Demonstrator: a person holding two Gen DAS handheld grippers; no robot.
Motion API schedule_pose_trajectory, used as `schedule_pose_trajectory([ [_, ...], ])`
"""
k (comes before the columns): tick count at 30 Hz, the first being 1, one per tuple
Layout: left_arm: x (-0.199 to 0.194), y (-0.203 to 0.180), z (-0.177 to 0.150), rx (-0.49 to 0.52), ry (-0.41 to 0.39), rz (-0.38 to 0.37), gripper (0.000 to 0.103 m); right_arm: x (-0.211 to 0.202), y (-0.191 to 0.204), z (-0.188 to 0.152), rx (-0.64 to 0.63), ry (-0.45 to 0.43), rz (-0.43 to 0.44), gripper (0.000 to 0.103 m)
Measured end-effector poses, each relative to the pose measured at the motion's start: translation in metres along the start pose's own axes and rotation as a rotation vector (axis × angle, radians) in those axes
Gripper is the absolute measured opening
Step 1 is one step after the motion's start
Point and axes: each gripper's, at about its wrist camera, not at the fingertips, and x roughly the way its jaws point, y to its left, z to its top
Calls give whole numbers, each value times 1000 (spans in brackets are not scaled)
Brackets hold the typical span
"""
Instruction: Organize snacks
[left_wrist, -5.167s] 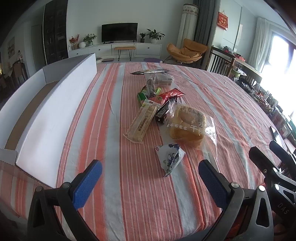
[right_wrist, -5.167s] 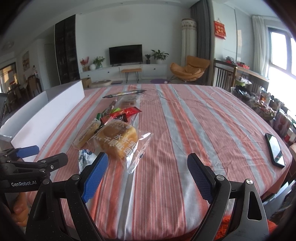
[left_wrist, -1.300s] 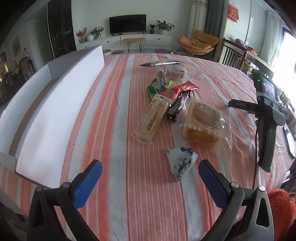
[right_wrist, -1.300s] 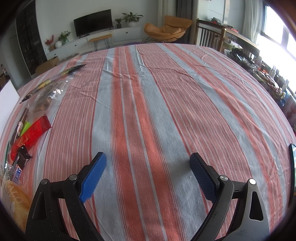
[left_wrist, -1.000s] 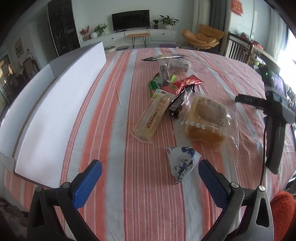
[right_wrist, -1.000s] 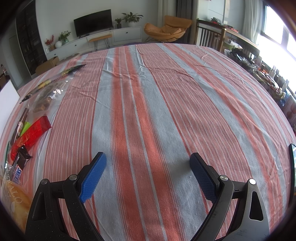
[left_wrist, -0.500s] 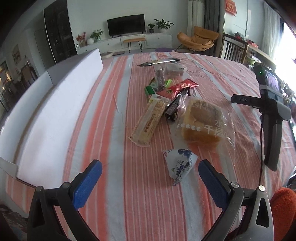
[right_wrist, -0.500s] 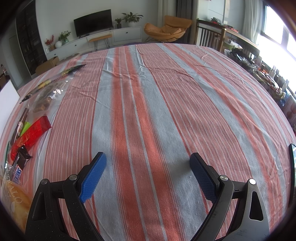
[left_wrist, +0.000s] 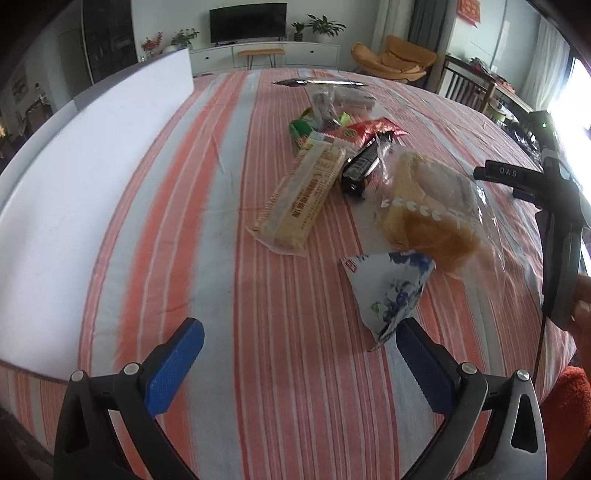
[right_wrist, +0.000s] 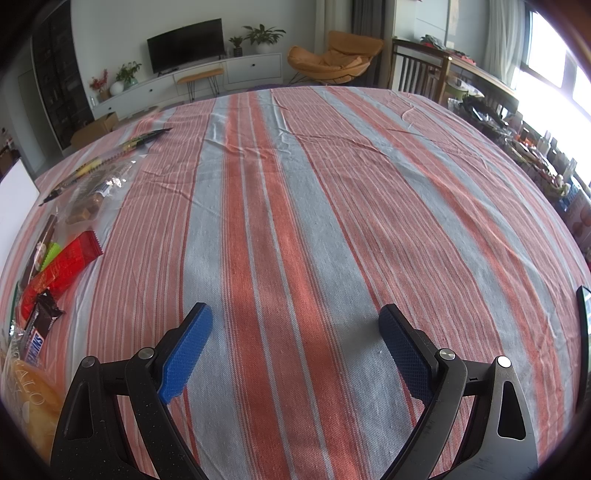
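Note:
A heap of snacks lies on the striped tablecloth (left_wrist: 207, 192): a white-and-blue triangular packet (left_wrist: 388, 288), a bagged bread bun (left_wrist: 424, 210), a long cracker pack (left_wrist: 303, 199), a dark chocolate bar (left_wrist: 360, 170), a red wrapper (left_wrist: 364, 131). My left gripper (left_wrist: 295, 354) is open and empty, low over the cloth, its right finger close to the triangular packet. My right gripper (right_wrist: 293, 339) is open and empty over bare cloth, with the red wrapper (right_wrist: 62, 269) and Snickers bar (right_wrist: 37, 332) at its far left.
A white open box (left_wrist: 74, 177) stands along the left side of the table. The right gripper's handle (left_wrist: 557, 229) is at the right edge of the left wrist view. A phone (right_wrist: 583, 332) lies at the table's right edge. Chairs and a sideboard stand beyond.
My left gripper has moved forward and lower toward the triangular packet, which looks larger and closer. The right gripper has not moved. Both stay open.

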Motion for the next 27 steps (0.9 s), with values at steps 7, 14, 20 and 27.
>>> schedule_pose_trajectory([
  [7, 7, -14, -3, 86, 0, 23, 103, -1, 0, 0, 0, 0, 0, 94],
  [14, 4, -13, -7, 85, -19, 26, 103, 1, 0, -2, 9, 8, -4, 94],
  [20, 5, -12, -6, 106, -17, 10, 103, -29, -17, -13, 100, -12, 195, 90],
  [27, 2, -4, -6, 137, 34, -17, 103, -117, -20, -77, 189, -299, 283, 92],
])
